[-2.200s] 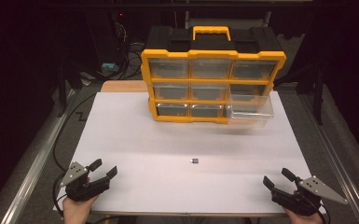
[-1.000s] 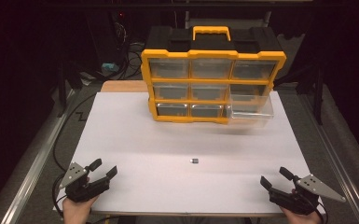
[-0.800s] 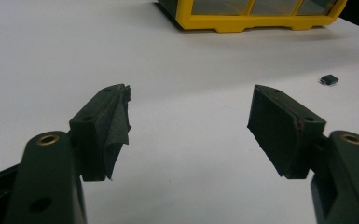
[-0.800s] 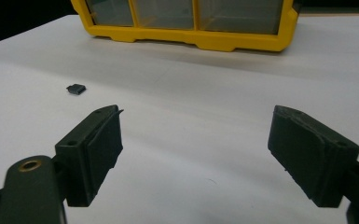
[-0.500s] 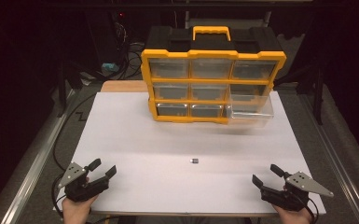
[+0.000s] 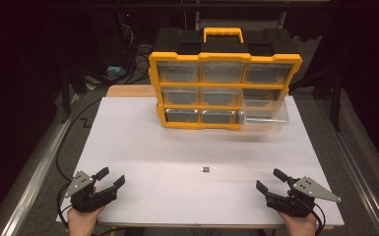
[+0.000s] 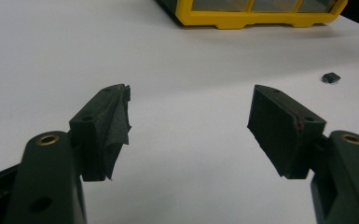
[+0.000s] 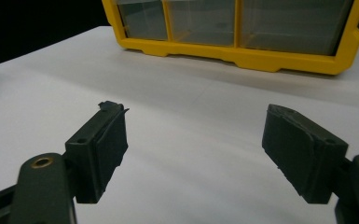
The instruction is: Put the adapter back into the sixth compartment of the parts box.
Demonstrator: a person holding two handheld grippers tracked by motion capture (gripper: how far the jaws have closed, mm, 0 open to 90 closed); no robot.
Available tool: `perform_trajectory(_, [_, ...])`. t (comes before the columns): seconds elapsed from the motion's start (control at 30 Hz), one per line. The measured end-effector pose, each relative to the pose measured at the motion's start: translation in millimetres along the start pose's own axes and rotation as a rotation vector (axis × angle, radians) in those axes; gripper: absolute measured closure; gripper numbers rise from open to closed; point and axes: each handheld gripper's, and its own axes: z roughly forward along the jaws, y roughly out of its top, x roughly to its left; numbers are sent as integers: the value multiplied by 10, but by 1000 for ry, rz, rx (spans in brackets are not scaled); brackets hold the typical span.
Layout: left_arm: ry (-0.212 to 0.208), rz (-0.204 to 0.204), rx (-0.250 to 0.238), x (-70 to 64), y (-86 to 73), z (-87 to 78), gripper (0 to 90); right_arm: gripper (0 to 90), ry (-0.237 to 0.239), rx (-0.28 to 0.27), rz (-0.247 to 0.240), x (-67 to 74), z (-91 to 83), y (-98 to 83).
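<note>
Both claws were spread and empty: the left claw (image 6: 109, 178) at the desk's (image 6: 142, 147) near left corner, the right claw (image 6: 270, 181) opposite. The tiny black part (image 6: 205, 169) lay between them, near the edge; a clumsy pinch could likely flick it off. The cabinet's (image 6: 225, 88) open drawer (image 6: 266, 114) jutted out, easily knocked.

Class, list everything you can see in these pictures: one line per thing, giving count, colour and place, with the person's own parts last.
Table: one, white, centre.
Drawer organiser: one, yellow and black, far side of table; nine clear drawers.
Open drawer: one, clear, bottom right, pulled out.
Small part: one, dark, on table, near middle.
Cables: several, black, floor behind table.
Left tool: one, black, near left corner, open.
Right tool: one, black, near right corner, open.
</note>
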Motion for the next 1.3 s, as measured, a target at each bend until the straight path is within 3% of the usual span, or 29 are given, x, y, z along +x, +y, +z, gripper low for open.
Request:
perform_trajectory(0.67, [2,5,-5,-4,8,-15,299,246,59,-11,4,139,204,60])
perform_trajectory(1.3, [-2,8,-2,-9,6,-2,294,255,138,24,-51,379,556,123])
